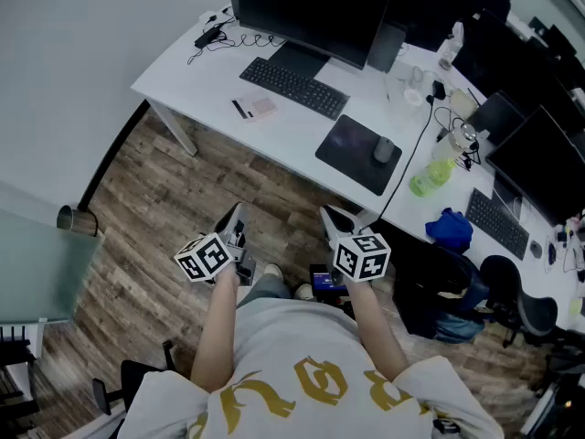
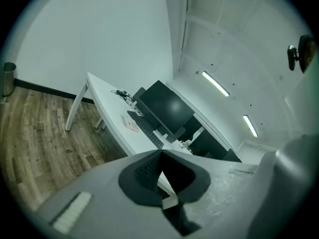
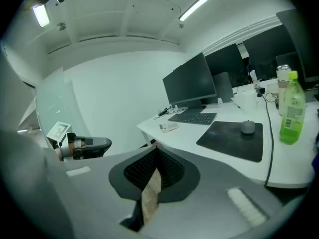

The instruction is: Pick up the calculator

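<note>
The calculator (image 1: 254, 108) is a small pale slab lying on the white desk (image 1: 183, 71), left of the black keyboard (image 1: 294, 86). It also shows in the left gripper view as the calculator (image 2: 131, 124) and in the right gripper view as the calculator (image 3: 168, 127). Both grippers hang over the wooden floor, well short of the desk. My left gripper (image 1: 236, 216) (image 2: 160, 156) is shut with nothing in it. My right gripper (image 1: 334, 216) (image 3: 155, 151) is shut too, its jaws meeting at the tips and holding nothing.
A monitor (image 1: 311, 12) stands behind the keyboard. A dark mouse mat (image 1: 352, 149) with a mouse (image 1: 384, 149) lies to the right, then a green bottle (image 1: 430, 176), cables and a second workstation. A blue cloth (image 1: 450, 229) and office chairs sit at the right.
</note>
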`<action>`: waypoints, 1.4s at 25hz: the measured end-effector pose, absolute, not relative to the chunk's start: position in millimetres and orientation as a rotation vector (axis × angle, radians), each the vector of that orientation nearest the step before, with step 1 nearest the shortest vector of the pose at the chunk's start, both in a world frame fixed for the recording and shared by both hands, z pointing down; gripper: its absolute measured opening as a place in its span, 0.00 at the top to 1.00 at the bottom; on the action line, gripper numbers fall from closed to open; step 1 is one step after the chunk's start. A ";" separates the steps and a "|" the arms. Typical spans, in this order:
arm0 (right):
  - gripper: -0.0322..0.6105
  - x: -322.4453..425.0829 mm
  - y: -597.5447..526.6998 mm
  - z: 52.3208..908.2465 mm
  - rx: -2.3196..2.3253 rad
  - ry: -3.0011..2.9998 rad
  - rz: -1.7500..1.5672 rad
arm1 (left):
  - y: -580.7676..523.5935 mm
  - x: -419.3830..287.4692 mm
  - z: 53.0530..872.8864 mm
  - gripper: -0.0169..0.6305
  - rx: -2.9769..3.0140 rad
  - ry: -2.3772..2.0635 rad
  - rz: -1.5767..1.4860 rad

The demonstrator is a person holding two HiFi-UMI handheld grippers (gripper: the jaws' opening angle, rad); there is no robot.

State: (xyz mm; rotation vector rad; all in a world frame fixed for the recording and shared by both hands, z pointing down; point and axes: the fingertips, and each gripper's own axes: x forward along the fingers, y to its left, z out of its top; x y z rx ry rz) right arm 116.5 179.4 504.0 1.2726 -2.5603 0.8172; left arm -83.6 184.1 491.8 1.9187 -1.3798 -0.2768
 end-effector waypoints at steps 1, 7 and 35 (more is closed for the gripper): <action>0.91 114.8 181.9 502.8 1.271 -2.563 0.818 | 186.9 -84.6 490.9 0.97 1.918 -1.379 -0.275; 0.91 102.9 192.2 496.1 1.246 -2.579 0.803 | 201.7 -97.0 490.8 0.97 1.896 -1.437 -0.208; 0.91 90.7 114.9 519.5 1.191 -2.527 0.793 | 120.4 -107.0 518.6 0.81 1.842 -1.419 -0.218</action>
